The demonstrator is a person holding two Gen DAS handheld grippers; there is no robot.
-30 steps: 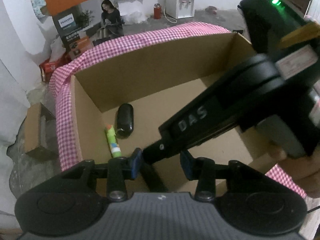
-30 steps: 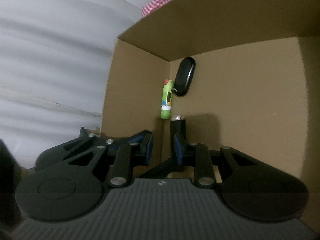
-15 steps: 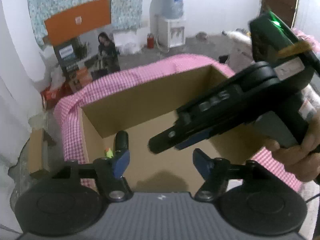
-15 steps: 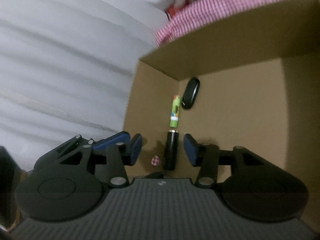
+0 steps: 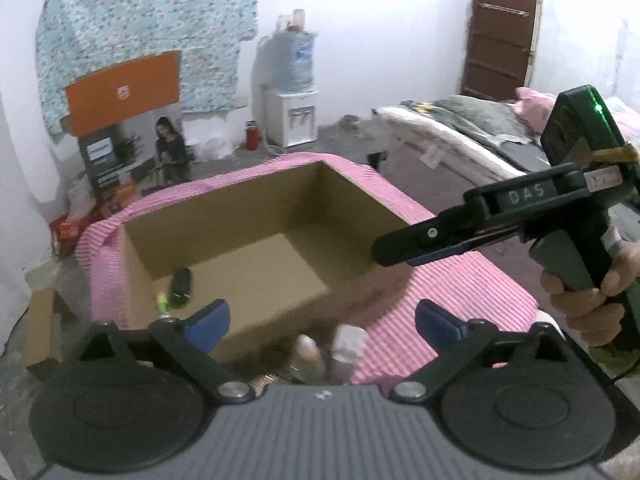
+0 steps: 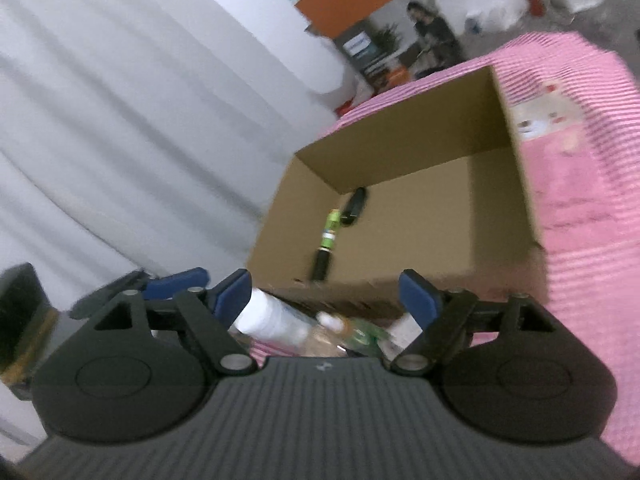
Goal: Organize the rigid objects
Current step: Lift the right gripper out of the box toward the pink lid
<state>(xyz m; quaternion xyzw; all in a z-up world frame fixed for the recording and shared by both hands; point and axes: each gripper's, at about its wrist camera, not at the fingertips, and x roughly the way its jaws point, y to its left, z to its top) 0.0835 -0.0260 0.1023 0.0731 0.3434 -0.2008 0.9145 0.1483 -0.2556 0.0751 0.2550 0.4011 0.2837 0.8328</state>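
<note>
An open cardboard box (image 5: 260,208) (image 6: 400,160) stands on a pink checked cloth (image 5: 460,280). On its floor by the left wall lie a black oval case (image 6: 355,205) (image 5: 182,282), a green tube (image 6: 330,228) (image 5: 161,303) and a black cylinder (image 6: 321,266), end to end. My left gripper (image 5: 322,320) hangs over the box's near edge, jaws opening wide with nothing between them. My right gripper (image 6: 327,296) (image 5: 396,248) is raised at the box's right side in a hand (image 5: 592,292), jaws opening, also with nothing in them.
Several bottles lie blurred on the cloth in front of the box, among them a white bottle (image 6: 272,316) and a green one (image 6: 360,334). A white curtain (image 6: 120,120) hangs to the left. A water dispenser (image 5: 290,116) and a bed (image 5: 460,136) stand beyond.
Both grippers have drawn back and up out of the box and their jaws have spread. The black cylinder they gripped now lies on the box floor below the green tube.
</note>
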